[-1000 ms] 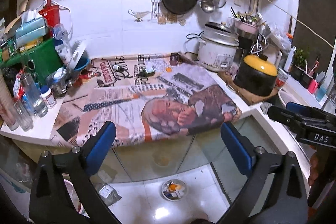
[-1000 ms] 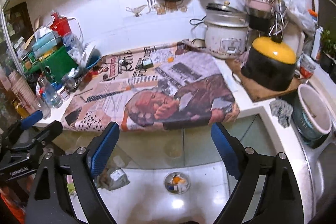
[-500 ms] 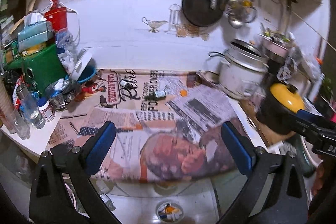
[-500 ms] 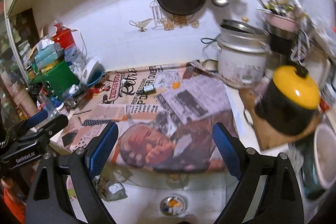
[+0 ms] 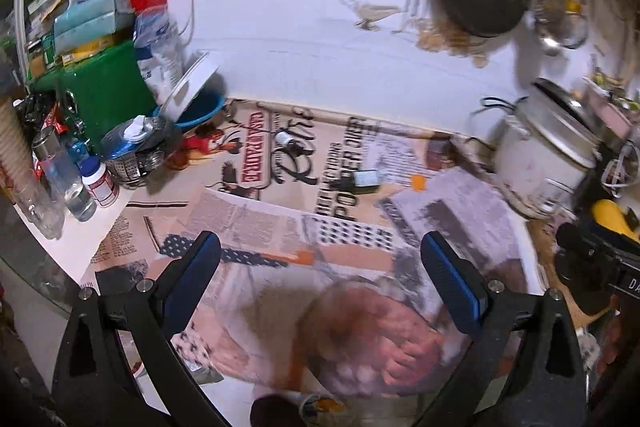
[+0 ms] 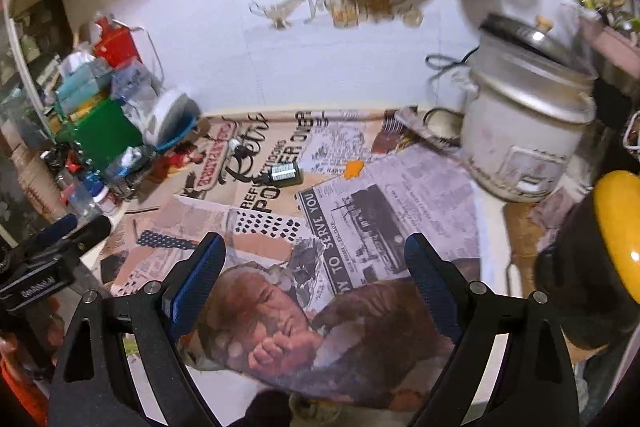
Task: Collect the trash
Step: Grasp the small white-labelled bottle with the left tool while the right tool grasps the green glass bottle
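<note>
Both the left gripper [image 5: 320, 283] and right gripper [image 6: 316, 279] are hanging wide open, holding nothing. Nothing is looking collected yet: a small bottle [image 6: 285, 174] and orange scrap [image 6: 353, 169] are lying mid-frame on the newspaper-covered tabletop [image 6: 400, 211].

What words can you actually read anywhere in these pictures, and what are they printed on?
"TO SERVE YOU": headline on the newspaper covering the counter.
"POWER OVER": larger headline farther back on the same paper, partly hidden by a small dark bottle.
Bottle label, gripper lettering, other print: too blurred.

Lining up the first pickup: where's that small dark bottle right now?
The small dark bottle lies on its side on the newspaper, mid-counter in both wrist views, just left of an orange scrap.
</note>
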Tool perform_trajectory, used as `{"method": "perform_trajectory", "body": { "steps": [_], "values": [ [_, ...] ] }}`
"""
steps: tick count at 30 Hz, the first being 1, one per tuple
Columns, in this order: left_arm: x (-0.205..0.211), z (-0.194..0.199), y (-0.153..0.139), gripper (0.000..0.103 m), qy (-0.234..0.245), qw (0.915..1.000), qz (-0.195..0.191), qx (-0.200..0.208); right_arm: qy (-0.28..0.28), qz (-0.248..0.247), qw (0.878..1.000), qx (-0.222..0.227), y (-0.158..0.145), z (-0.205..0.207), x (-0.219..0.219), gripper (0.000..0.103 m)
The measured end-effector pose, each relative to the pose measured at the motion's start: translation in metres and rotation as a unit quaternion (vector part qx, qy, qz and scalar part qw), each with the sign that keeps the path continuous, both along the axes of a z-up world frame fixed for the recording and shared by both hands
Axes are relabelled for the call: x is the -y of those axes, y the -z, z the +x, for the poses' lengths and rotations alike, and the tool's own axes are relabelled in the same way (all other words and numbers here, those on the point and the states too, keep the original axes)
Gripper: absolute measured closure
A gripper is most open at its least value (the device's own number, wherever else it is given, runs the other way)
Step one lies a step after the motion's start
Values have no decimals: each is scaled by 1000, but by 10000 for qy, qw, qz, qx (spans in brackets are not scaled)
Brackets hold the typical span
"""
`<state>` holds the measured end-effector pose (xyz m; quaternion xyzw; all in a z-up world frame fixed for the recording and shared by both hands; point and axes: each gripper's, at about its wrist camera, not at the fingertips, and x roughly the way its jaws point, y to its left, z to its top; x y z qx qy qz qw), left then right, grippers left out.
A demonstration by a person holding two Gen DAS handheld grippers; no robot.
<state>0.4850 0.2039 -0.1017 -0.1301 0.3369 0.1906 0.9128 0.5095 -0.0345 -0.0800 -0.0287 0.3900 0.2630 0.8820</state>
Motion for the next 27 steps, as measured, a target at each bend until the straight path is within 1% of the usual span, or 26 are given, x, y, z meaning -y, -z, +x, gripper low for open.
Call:
{"method": "perform_trajectory", "body": {
  "steps": [3, 6, 11, 14, 15, 18, 19, 21, 22, 23, 24, 26, 27],
  "values": [
    [-36, 22, 13, 2, -56, 9999, -141, -70, 58, -50, 9997, -252, 14, 24, -21, 14],
    [-78, 53, 28, 2, -25, 9995, -264, -188, 245, -163, 9986, -437, 30, 49, -52, 14],
    [-137, 103, 46, 2, 40, 9994, -152, -299, 466, -112, 9948, -902, 65, 101, -111, 14],
    [-168, 135, 62, 2, 197, 9989, -205, -375, 656, -148, 9913, -1131, 92, 133, -145, 14],
    [-174, 143, 67, 3, 232, 9987, -232, -400, 742, -155, 9890, -1272, 102, 144, -155, 14],
    [-197, 174, 84, 3, 340, 9979, -295, -467, 996, -165, 9824, -1572, 129, 170, -175, 14],
    [-204, 186, 91, 3, 384, 9976, -309, -476, 1053, -191, 9811, -1611, 135, 175, -179, 14],
    [-214, 205, 103, 4, 469, 9968, -343, -543, 1146, -305, 9789, -1665, 147, 184, -187, 17],
    [-218, 217, 110, 7, 545, 9961, -365, -588, 1149, -383, 9783, -1681, 152, 187, -189, 20],
    [-220, 225, 115, 10, 598, 9956, -366, -626, 1142, -456, 9779, -1692, 156, 189, -192, 26],
    [-222, 238, 123, 11, 684, 9945, -351, -707, 1129, -504, 9773, -1720, 160, 190, -192, 29],
    [-224, 258, 136, 11, 833, 9925, -330, -833, 1094, -479, 9770, -1764, 164, 192, -194, 40],
    [-224, 264, 140, 11, 878, 9918, -333, -869, 1081, -411, 9773, -1775, 165, 191, -194, 41]
  ]
}}
